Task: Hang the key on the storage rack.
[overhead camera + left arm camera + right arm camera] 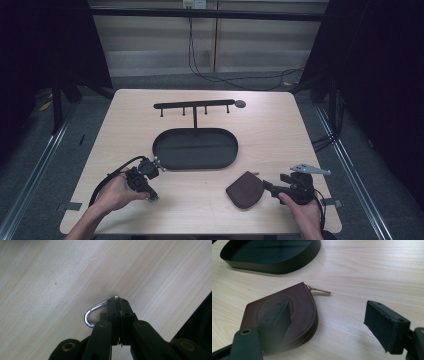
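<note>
My left gripper [117, 302] is shut on a small silver metal clip [88, 315], whose curved loop sticks out to the left of the pressed jaws, just over the wooden table. In the high view the left gripper [150, 195] is at the front left, near the tray's left end. A brown leather zip pouch [297, 305] lies flat at the front right, its brass zip pull [319, 290] pointing away. My right gripper [325, 310] stands open low over the table, one jaw above the pouch [245, 190], the other beside it, touching nothing.
A black oval tray [165, 150] sits in the table's middle. A black hook rack [194, 105] rises behind it. The pale wooden table [280, 130] has bare room at both sides. Cables lie on the floor beyond the far edge.
</note>
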Demonstrator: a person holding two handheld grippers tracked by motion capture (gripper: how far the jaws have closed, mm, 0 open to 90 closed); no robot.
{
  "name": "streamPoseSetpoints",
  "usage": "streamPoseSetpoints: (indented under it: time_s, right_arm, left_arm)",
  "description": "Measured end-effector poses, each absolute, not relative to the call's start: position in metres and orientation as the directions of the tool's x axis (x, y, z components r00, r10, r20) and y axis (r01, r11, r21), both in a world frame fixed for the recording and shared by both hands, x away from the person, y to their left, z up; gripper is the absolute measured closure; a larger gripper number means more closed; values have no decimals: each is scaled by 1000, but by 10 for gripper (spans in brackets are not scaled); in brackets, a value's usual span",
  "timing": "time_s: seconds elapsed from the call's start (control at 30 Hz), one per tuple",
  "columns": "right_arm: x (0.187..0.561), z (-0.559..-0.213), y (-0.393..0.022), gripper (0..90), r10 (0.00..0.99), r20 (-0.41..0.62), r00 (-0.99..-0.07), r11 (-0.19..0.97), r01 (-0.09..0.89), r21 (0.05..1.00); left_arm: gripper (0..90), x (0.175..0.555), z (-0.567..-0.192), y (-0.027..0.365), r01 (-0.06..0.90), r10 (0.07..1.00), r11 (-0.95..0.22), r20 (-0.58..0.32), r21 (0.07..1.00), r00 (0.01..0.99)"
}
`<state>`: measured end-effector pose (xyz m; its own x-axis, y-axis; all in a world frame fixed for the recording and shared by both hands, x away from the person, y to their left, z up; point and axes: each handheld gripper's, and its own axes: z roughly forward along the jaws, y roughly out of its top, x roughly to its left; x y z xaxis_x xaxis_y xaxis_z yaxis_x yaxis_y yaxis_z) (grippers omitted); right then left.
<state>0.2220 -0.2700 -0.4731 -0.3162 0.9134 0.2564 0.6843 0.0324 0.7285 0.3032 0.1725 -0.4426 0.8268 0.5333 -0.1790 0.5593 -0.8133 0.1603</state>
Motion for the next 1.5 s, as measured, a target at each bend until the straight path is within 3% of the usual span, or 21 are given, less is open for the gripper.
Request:
streamPoseSetpoints:
  time_s: [1.0, 1.5]
  right_arm:
    - [222, -473, -270, 208, 915, 260, -307, 26, 690, 723]
    - [222, -473, -270, 205, 916, 260, -306, 25, 691, 723]
  left_arm:
    - [894, 308, -399, 183, 550, 525, -812, -168, 196, 835]
    - [894, 319, -385, 186, 563, 543, -812, -153, 155, 825]
